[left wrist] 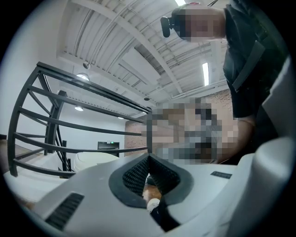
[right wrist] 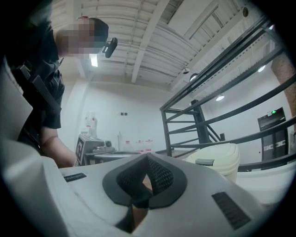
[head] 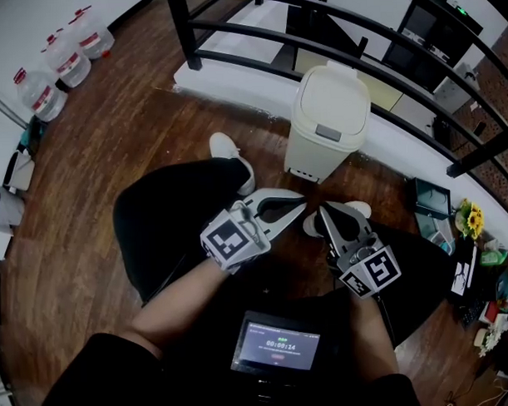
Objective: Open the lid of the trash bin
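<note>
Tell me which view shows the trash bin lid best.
Head view: the whole lid shows from above, shut, with its grey tab. The right gripper view catches it side-on beyond the jaws; the left gripper view shows only a pale sliver past the railing.

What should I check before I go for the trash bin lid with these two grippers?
1. Trash bin stands upright: ok.
2. Lid fully shut, ready to be opened: ok.
3. Grey tab on the lid's front edge faces you: ok.
4. Left gripper empty, jaws together: ok.
5. Right gripper empty, jaws together: ok.
6. Whether the tab is pressed or lifted to free the lid: cannot tell.
</note>
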Demonstrator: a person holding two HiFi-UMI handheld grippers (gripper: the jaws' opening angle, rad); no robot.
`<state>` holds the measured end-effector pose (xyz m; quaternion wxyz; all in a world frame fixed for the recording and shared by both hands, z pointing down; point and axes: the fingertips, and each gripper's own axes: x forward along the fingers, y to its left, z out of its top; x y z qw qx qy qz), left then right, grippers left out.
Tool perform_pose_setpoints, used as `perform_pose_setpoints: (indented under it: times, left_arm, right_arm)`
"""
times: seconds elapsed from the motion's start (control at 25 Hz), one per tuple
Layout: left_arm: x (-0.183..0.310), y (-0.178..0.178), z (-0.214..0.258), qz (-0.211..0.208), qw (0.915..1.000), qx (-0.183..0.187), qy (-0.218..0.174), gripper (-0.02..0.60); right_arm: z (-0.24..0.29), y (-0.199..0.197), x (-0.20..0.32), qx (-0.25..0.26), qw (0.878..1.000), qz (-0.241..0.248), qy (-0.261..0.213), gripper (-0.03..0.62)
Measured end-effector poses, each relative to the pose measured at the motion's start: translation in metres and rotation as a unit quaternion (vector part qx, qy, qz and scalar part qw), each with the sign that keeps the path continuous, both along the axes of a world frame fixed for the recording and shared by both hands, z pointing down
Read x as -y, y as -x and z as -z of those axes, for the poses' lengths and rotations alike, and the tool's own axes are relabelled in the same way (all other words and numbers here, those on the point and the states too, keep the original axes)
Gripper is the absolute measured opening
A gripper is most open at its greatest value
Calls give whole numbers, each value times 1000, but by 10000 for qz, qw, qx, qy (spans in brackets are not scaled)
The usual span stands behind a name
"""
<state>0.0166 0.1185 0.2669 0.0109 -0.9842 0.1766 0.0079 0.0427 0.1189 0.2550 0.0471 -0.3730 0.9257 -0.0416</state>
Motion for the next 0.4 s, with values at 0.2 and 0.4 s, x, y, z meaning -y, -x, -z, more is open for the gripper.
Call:
perform_pose_setpoints:
  times: [0.2,0.4]
  left_arm:
    - [1,1,-1,1,10000,-11,-13,37]
    - [-1,2,-5,43,10000,-3,-47,37]
  right_arm:
    - [-2,4,0,-30,10000,27,-12,18]
    - [-6,2,-4,-33,10000,58,-13,18]
